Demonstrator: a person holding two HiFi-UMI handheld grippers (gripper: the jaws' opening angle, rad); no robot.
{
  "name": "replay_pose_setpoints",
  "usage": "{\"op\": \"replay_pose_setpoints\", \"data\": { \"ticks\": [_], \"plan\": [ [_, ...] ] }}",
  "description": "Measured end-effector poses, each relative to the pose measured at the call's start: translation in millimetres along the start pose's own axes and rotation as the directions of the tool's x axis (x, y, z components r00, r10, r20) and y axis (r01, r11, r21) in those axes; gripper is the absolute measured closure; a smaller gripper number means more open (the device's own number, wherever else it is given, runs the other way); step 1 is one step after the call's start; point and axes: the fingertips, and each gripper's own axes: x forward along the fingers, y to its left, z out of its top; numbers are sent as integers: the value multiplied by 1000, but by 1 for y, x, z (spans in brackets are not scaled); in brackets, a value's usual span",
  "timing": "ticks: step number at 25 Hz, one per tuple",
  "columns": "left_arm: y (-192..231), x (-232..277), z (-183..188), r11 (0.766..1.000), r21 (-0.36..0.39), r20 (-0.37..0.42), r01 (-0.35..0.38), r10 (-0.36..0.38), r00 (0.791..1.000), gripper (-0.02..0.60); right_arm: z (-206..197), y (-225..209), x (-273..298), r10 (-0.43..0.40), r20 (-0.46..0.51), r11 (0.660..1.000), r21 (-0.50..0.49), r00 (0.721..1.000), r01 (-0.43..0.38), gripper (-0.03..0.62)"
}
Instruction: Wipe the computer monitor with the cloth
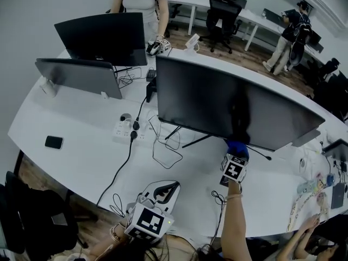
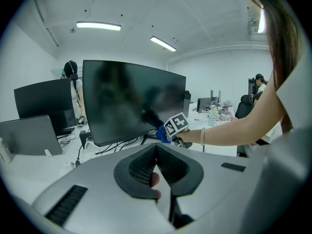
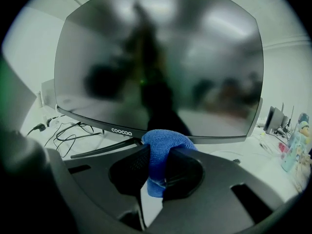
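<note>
The large dark curved monitor [image 1: 234, 105] stands mid-desk and its screen is off. My right gripper [image 1: 235, 165] is raised in front of its lower edge, shut on a blue cloth [image 1: 237, 148] that meets the bottom bezel. In the right gripper view the cloth [image 3: 165, 139] bulges out between the jaws just below the screen [image 3: 161, 57], close to the bezel's logo. My left gripper [image 1: 155, 205] hangs low near my body, away from the monitor, jaws closed together on nothing [image 2: 157, 165]. From the left gripper view the right gripper's marker cube [image 2: 176, 124] and the cloth [image 2: 161, 133] show at the monitor's bottom corner.
Two more monitors [image 1: 100, 37] [image 1: 79, 75] stand at the back left. A power strip [image 1: 128, 130] and loose cables [image 1: 166, 151] lie by the stand, and a phone [image 1: 54, 142] lies further left. Small items [image 1: 315, 186] crowd the desk's right end. People stand behind the desk.
</note>
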Motion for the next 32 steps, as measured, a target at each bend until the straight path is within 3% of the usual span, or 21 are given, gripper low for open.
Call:
{"op": "replay_pose_setpoints", "data": {
  "ticks": [8, 15, 32],
  "plan": [
    [1, 3, -2, 1000, -9, -9, -18, 18, 1000, 574, 1, 3, 1, 13, -7, 1000, 4, 1000, -13, 543],
    [-16, 8, 12, 999, -19, -18, -39, 39, 999, 574, 1, 20, 4, 78, -9, 997, 25, 997, -78, 543],
    [-49, 9, 14, 981, -2, -99, -194, 193, 976, 574, 5, 39, 3, 184, 36, 976, 112, 982, -187, 543]
  ]
}}
